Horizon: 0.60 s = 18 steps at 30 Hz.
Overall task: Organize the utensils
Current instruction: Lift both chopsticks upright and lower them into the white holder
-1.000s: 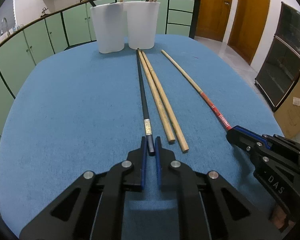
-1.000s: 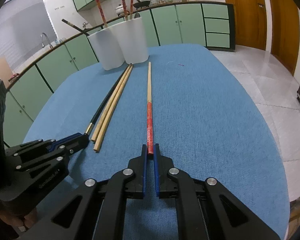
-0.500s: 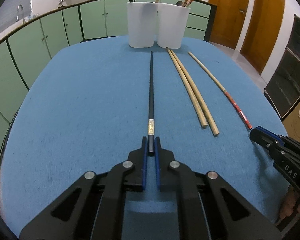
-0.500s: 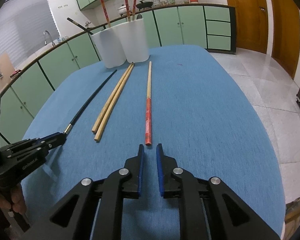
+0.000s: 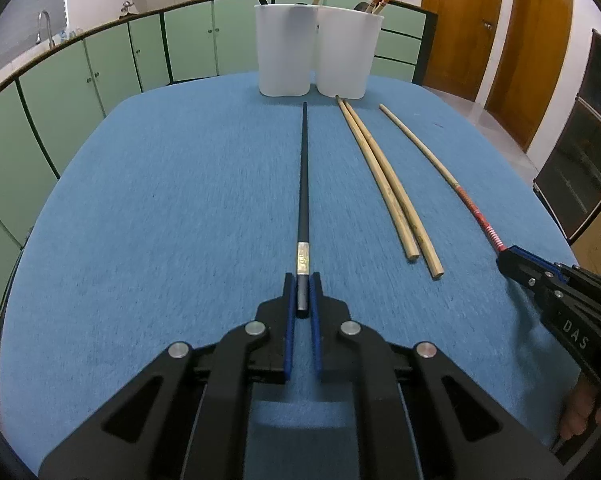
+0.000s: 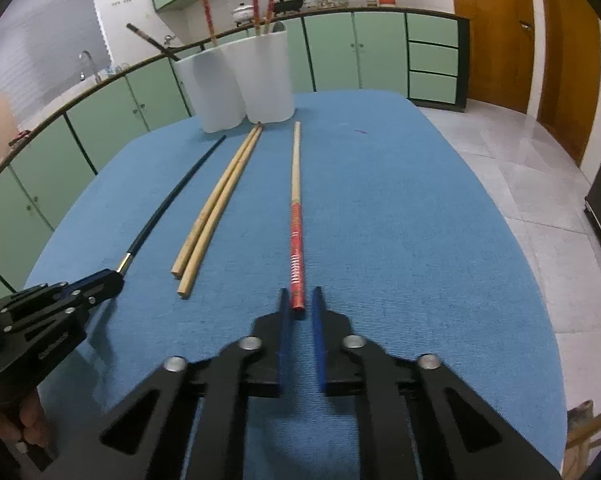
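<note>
My left gripper is shut on the near end of a black chopstick, which lies along the blue table toward two white holders. My right gripper is open, its fingers either side of the red end of a red-and-wood chopstick without pinching it. Two plain wooden chopsticks lie side by side between the black one and the red one. The holders contain several upright chopsticks.
The table is oval with rounded edges; tiled floor lies to the right. Green cabinets curve behind the table. The right gripper body shows in the left wrist view, and the left gripper body in the right wrist view.
My left gripper has swung the black chopstick away from the two wooden ones. My right gripper let go of the red chopstick, opened and now straddles its end.
</note>
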Each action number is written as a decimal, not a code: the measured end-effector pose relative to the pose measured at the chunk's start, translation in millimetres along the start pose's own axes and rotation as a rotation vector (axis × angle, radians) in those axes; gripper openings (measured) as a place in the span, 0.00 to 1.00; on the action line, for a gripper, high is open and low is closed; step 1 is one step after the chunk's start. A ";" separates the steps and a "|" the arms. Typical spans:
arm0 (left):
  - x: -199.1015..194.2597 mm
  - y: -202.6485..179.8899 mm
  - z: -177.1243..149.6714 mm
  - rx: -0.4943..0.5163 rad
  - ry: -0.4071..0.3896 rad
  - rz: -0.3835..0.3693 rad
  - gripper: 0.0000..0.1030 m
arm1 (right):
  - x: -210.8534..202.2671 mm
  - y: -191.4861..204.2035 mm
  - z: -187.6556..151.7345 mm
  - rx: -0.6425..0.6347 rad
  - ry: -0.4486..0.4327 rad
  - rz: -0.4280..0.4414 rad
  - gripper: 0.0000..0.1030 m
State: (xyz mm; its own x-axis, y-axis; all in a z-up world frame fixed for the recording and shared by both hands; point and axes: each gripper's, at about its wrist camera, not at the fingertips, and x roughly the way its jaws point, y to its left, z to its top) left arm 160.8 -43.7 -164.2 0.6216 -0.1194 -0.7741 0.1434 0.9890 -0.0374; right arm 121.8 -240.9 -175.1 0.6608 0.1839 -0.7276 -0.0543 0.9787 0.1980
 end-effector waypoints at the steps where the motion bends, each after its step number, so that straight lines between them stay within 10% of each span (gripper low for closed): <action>1: 0.3 0.6 0.4 -0.002 0.001 -0.003 0.06 | -0.4 -0.3 -0.1 -0.001 0.000 0.000 0.06; 18: -86.9 9.4 47.4 0.093 -0.130 0.018 0.06 | -88.9 2.9 51.7 -0.099 -0.164 -0.043 0.05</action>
State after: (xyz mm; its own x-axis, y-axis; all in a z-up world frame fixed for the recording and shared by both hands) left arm 144.6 -28.2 -67.3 0.7182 -0.1182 -0.6857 0.1986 0.9793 0.0392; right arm 101.6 -259.2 -76.0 0.7769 0.1326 -0.6156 -0.0913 0.9910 0.0982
